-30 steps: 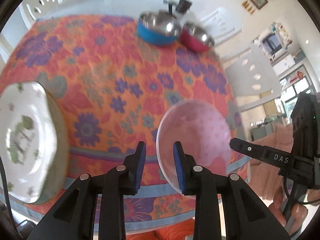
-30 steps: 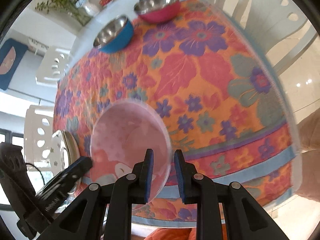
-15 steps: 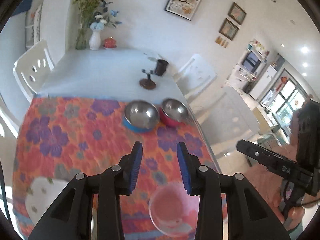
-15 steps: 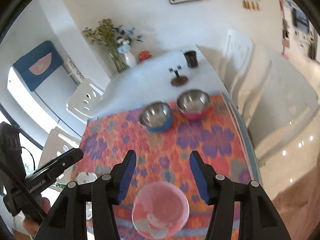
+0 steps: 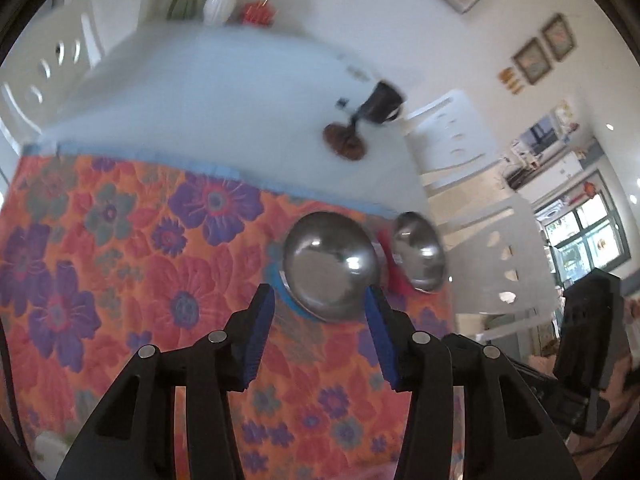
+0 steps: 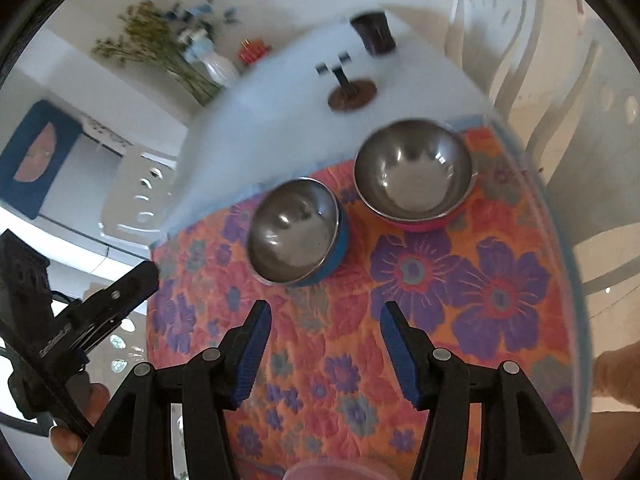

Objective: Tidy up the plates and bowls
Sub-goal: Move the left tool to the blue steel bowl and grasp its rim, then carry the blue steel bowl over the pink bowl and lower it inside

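The left hand-held gripper hung released above the counter, its 2 blue-padded jaws spread wide and grasping nothing. Seen from its wrist camera, the blue bowl sat framed between the jaw tips, resting on the floral cloth near the cloth's far edge. The pink bowl stood just beside it on the right, the 2 rims very close; whether they touched could not be told through the blur.

The right hand-held gripper was likewise released, jaws apart and empty, over the floral cloth. In its view the blue bowl lay ahead and slightly left of the jaws, and the pink bowl farther off to the right, both upright with shiny steel insides. A pale pink rim showed at the bottom edge, too cropped to identify.

Beyond the cloth, on the bare white part of the counter, stood a small dark stand, a dark cup and a vase of flowers.
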Demonstrator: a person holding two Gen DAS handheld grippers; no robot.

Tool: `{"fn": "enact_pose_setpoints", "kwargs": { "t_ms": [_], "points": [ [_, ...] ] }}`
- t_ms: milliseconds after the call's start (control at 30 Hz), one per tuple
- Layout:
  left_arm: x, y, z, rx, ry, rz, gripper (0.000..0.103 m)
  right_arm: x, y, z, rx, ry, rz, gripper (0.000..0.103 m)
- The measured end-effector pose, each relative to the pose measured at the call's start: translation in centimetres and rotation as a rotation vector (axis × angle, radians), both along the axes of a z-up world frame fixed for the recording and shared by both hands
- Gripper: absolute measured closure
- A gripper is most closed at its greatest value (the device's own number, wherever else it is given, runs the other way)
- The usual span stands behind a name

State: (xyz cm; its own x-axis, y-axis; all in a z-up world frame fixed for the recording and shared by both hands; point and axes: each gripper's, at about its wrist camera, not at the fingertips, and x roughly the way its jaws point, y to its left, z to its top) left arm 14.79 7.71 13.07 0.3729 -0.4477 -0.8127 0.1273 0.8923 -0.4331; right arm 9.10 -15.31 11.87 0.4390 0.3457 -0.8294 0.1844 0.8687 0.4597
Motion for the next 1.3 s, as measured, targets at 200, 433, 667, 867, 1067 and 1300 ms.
{"fn": "enact_pose_setpoints", "kwargs": {
  "t_ms": [200, 433, 667, 867, 1067, 1300],
  "points": [
    [4.1, -0.8, -5.8, -0.002, 0.102, 0.011, 0.059, 4.9, 1.4, -4.1, 0.002, 0.055, 0.041, 0.048],
    [6.5, -2.0, -9.7, 0.024, 0.156, -0.009, 0.061, 8.3, 2.1, -8.5, 0.004, 0.104, 0.059, 0.048],
    [7.2, -2.6, -11.0, 0.036, 0.163, -0.031, 0.081, 9.4, 2.3, -10.8, 0.026, 0.11, 0.07, 0.065],
    [7.0, -3.5, -10.8, 0.032, 0.154, -0.066, 0.085, 9.4, 2.5, -10.7, 0.003, 0.101, 0.08, 0.073],
    [5.1, -3.6, -8.0, 0.066, 0.091, -0.076, 0.084, 8.4, 3.7, -8.4, -0.056, 0.067, 0.119, 0.073],
    [0.3, -1.8, -2.1, 0.046, -0.001, -0.051, 0.085, 4.8, 4.2, -2.9, -0.06, -0.007, 0.133, 0.073]
  ]
}}
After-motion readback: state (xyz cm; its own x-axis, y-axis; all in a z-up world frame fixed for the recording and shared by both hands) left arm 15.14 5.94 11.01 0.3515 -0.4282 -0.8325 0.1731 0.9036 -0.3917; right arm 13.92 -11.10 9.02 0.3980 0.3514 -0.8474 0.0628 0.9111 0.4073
